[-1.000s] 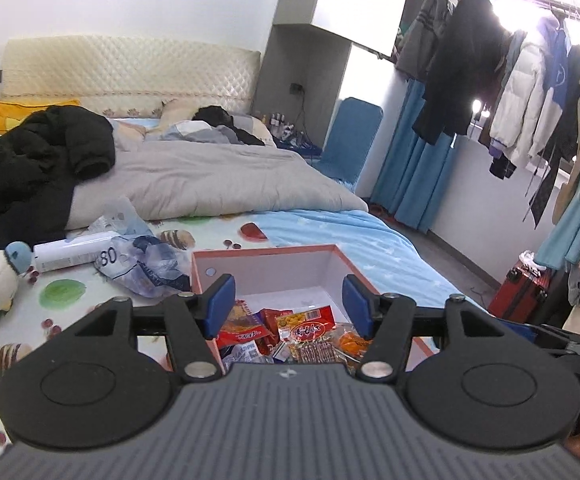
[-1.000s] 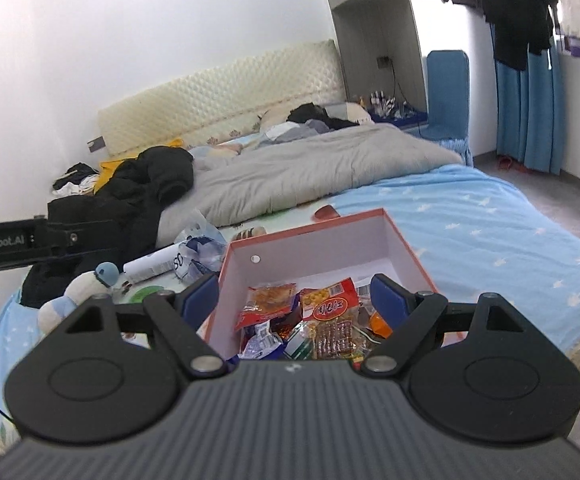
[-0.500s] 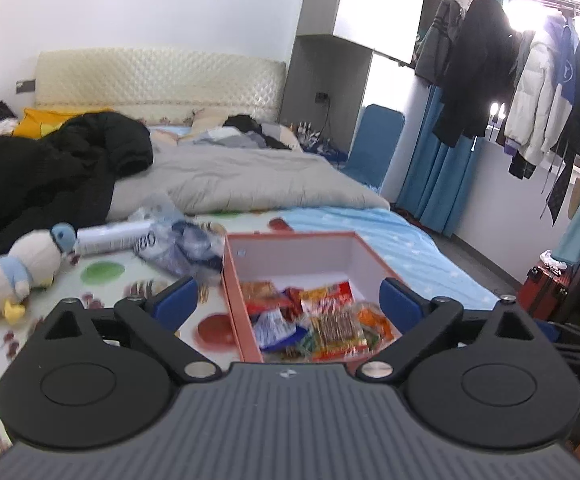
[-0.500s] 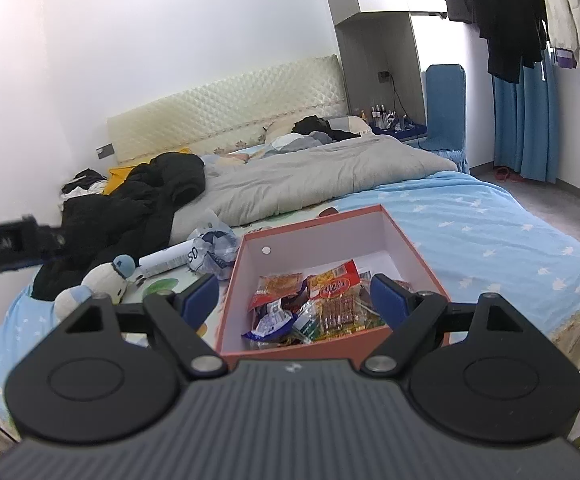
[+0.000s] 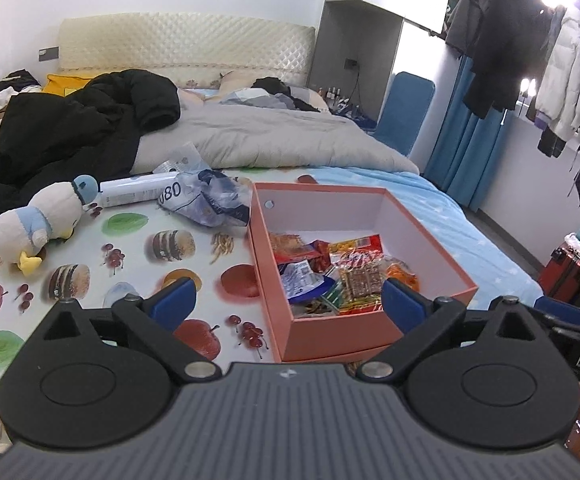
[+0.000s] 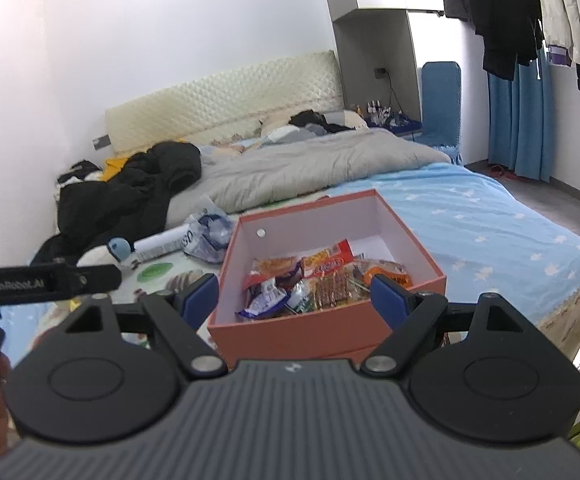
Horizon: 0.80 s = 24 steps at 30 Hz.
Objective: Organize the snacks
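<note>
A salmon-pink open box (image 5: 430,236) (image 6: 414,236) sits on the bed near its foot edge. Several snack packets (image 5: 342,272) (image 6: 322,276) lie heaped in its near half; the far half shows bare white floor. My left gripper (image 5: 288,304) stands wide open just short of the box's near wall, blue pads apart with nothing between them. My right gripper (image 6: 294,296) is also open and empty, straddling the box's near wall from a little back. The left tool's arm (image 6: 42,280) shows at the left in the right wrist view.
A fruit-print sheet (image 5: 130,248) covers the bed left of the box. On it lie a plush penguin (image 5: 38,220), a white tube (image 5: 138,192) and a crumpled blue plastic bag (image 5: 210,200). A black jacket (image 5: 78,128) and grey duvet (image 5: 274,136) lie behind. A red suitcase (image 5: 566,272) stands right.
My left gripper's jaws have spread from half apart to wide. Both grippers have pulled back and sunk, so the whole box and more of the printed sheet are in view.
</note>
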Available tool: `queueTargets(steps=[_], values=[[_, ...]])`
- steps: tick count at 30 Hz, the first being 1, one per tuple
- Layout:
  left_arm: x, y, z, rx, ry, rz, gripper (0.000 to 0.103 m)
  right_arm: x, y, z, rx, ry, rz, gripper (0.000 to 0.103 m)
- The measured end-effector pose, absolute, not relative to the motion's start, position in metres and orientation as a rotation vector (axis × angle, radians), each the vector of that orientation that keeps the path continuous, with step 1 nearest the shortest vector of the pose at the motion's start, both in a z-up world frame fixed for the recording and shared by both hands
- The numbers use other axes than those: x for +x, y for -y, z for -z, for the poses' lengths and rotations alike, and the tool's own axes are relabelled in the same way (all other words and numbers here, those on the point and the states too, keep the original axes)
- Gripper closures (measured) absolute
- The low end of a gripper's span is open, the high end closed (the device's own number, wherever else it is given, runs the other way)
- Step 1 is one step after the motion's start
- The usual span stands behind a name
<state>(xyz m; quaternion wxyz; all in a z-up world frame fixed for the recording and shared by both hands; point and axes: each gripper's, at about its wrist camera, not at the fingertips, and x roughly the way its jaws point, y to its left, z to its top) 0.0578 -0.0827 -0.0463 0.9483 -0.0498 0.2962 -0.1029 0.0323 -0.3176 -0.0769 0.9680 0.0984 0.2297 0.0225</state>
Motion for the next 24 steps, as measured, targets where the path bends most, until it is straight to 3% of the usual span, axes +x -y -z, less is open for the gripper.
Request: queueTargets(steps=[24], values=[[0.081,0.08,0.061,-0.075,-0.649,0.179,0.002,0.046,0.319,0.093,0.206,-0.525,-0.022,0.019]])
